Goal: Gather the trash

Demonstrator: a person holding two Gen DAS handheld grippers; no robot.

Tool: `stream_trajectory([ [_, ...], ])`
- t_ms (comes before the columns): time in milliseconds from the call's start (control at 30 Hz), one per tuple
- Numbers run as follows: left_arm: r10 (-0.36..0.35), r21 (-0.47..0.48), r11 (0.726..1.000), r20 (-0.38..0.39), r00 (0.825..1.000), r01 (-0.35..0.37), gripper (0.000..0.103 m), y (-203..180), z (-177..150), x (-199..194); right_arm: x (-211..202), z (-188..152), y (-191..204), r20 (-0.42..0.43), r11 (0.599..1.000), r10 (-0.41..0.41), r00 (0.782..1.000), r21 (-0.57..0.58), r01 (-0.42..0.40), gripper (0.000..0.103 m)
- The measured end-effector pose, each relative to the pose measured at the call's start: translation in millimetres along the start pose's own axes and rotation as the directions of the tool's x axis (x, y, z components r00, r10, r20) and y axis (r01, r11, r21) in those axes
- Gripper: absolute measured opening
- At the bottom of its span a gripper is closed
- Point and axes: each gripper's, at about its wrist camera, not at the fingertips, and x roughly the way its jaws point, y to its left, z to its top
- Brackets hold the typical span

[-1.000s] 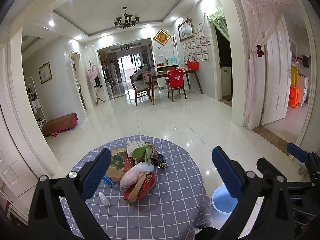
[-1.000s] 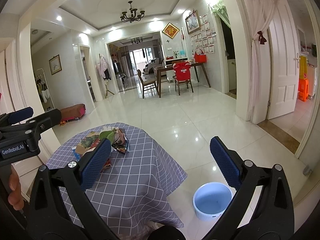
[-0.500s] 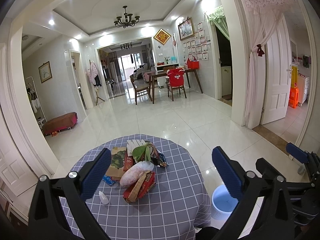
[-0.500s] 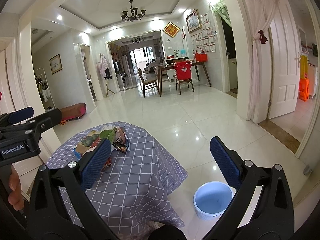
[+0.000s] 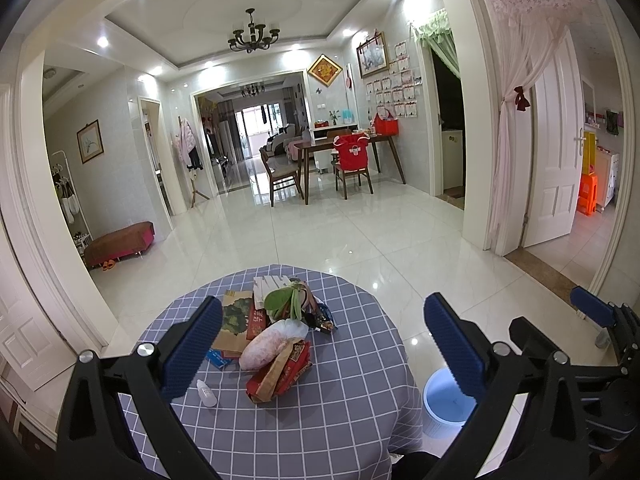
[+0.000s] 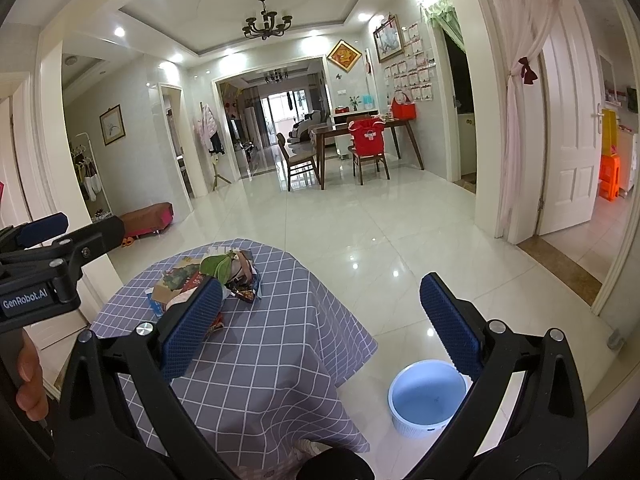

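Almost nothing has moved since the earlier frames; both views shift only a little, and the table sits slightly lower in them. Both grippers hover above the near side of the round table point(image 5: 320, 400), which is covered by a grey checked cloth.

On the left gripper point(image 5: 324, 344) the jaws stand wide apart and hold nothing. On the right gripper point(image 6: 320, 320) the jaws are also wide apart and empty. A hand point(image 6: 30, 376) is seen at the left edge of the right wrist view, holding the handle of the other gripper.

On the middle of the table lies the trash pile point(image 5: 280, 332). It has a red and brown snack bag point(image 5: 284, 372) at the near end, a whitish plastic bag point(image 5: 272, 340) touching it behind, green leaves point(image 5: 284, 300) on top, and flat paper packages point(image 5: 236, 320) on the left. A small white bottle point(image 5: 206, 394) lies alone on the cloth, near the pile on its left side. A dark candy wrapper point(image 6: 246, 294) is at the right edge of the pile.

On the floor to the right of the table stands a light blue bucket point(image 6: 428, 400), and it looks empty.
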Motion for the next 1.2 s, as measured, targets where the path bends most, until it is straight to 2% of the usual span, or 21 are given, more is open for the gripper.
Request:
stream_trajectory([
  [533, -0.004, -0.004, 1.000, -0.023, 1.000, 0.004, 0.099, 1.3, -15.8, 4.7, 10.3, 2.1, 4.1, -0.030, 1.000, 0.002, 1.000, -0.008, -0.002, 0.097],
  [733, -0.006, -0.017, 1.000, -0.087, 0.996, 0.005, 0.099, 8.3, -34.9, 25.0, 29.9, -2.8, 9.5, -0.064, 1.000, 0.007, 0.998, -0.007, -0.007, 0.097],
  [867, -0.027, -0.037, 0.999, -0.147, 0.989, 0.022, 0.099, 20.5, -54.9, 39.1, 55.7, -12.1, 15.8, -0.120, 1.000, 0.030, 0.992, 0.012, -0.028, 0.097],
  [967, -0.013, -0.072, 0.997, -0.208, 0.978, -0.002, 0.099, 40.5, -76.5, 53.7, 79.8, -22.0, 23.6, -0.173, 0.997, 0.072, 0.982, 0.034, -0.067, 0.097],
  [1067, -0.013, -0.158, 0.987, -0.314, 0.949, -0.038, 0.099, 74.9, -102.5, 75.0, 109.1, -35.9, 34.8, -0.244, 0.994, 0.107, 0.964, 0.058, -0.096, 0.097],
  [1200, -0.009, -0.232, 0.969, -0.390, 0.921, -0.089, 0.099, 115.3, -122.5, 88.0, 140.8, -52.9, 55.9, -0.321, 0.989, 0.147, 0.936, 0.073, -0.131, 0.097],
])
